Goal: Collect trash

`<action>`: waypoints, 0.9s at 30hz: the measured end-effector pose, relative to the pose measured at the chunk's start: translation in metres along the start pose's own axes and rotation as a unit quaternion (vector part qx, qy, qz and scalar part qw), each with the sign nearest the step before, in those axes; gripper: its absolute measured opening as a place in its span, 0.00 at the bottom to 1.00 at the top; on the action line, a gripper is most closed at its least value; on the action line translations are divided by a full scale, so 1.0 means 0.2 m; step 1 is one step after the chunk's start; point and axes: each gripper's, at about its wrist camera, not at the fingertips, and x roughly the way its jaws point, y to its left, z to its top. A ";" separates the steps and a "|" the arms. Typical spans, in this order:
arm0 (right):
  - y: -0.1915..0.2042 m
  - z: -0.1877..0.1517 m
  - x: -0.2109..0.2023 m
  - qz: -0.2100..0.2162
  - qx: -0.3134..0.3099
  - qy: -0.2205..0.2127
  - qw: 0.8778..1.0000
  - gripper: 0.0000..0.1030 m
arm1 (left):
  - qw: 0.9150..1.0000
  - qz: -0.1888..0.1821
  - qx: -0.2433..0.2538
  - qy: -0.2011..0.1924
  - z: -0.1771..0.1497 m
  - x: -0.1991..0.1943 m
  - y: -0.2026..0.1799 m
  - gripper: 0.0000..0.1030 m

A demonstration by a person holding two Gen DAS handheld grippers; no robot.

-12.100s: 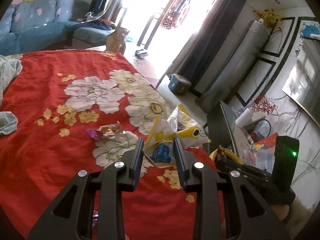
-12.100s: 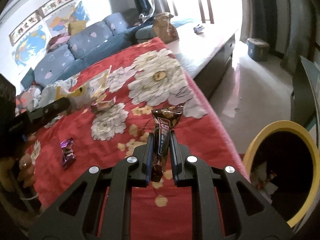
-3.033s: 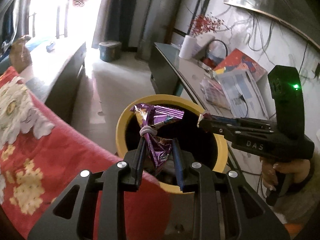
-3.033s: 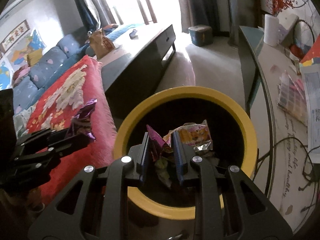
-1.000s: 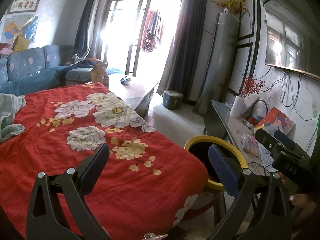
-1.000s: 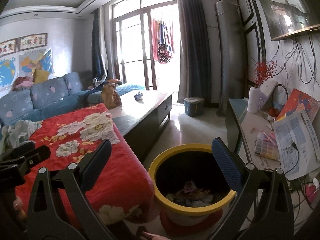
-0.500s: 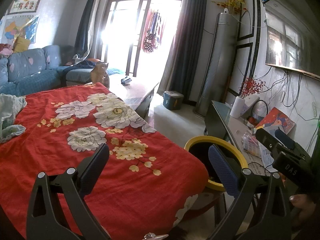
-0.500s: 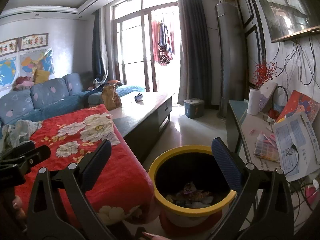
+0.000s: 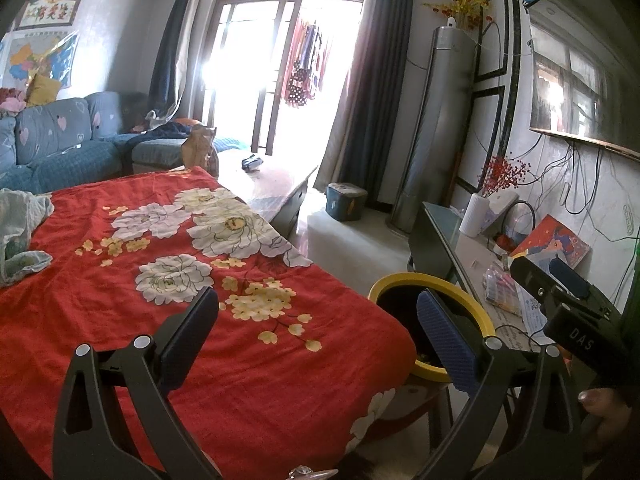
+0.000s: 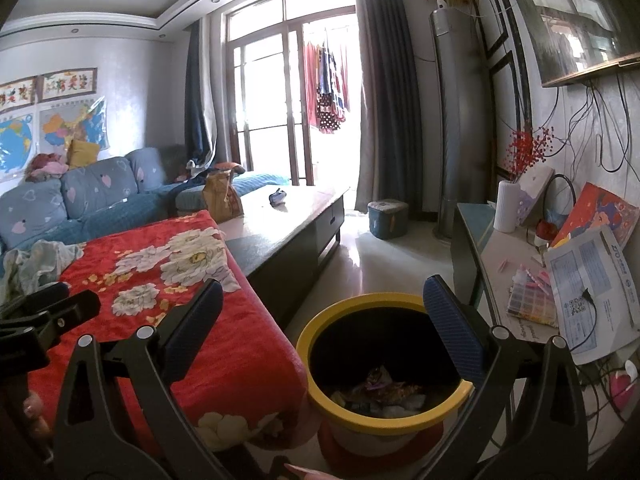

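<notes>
Now our red floral table (image 9: 120,320) lies bare of wrappers where several lay seconds ago; the trash (image 10: 380,392) sits inside the yellow bin (image 10: 320,328) just beyond its right edge. Left gripper (image 9: 316,320) and right gripper (image 10: 320,312) hang empty, jaws spread wide, open floor beyond.

From my left cam the yellow bin (image 9: 430,282) is half hidden behind the right finger pad (image 9: 444,340), can't see inside tbh. Right cam: trash in the bin (image 10: 380,390) is too dark and jumbled to ID. Other gripper (image 10: 44,322) cut off at left edge. Wall posters (image 10: 48,84) too small to read.
</notes>
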 end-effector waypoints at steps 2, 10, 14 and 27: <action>0.00 0.00 0.00 0.000 0.000 0.001 1.000 0.90 | 1.000 0.001 0.000 0.000 0.00 0.00 0.00 0.94; 0.00 0.01 0.00 0.000 0.000 -0.001 1.000 0.90 | 1.000 0.000 0.001 0.000 0.01 0.00 0.00 0.94; 0.00 0.00 0.00 0.000 -0.001 -0.002 1.000 0.90 | 1.000 0.001 0.000 0.000 0.01 0.00 0.00 0.94; 0.11 0.03 0.04 0.026 -0.031 0.011 0.999 0.90 | 0.999 0.030 -0.020 0.023 -0.01 0.05 0.12 0.94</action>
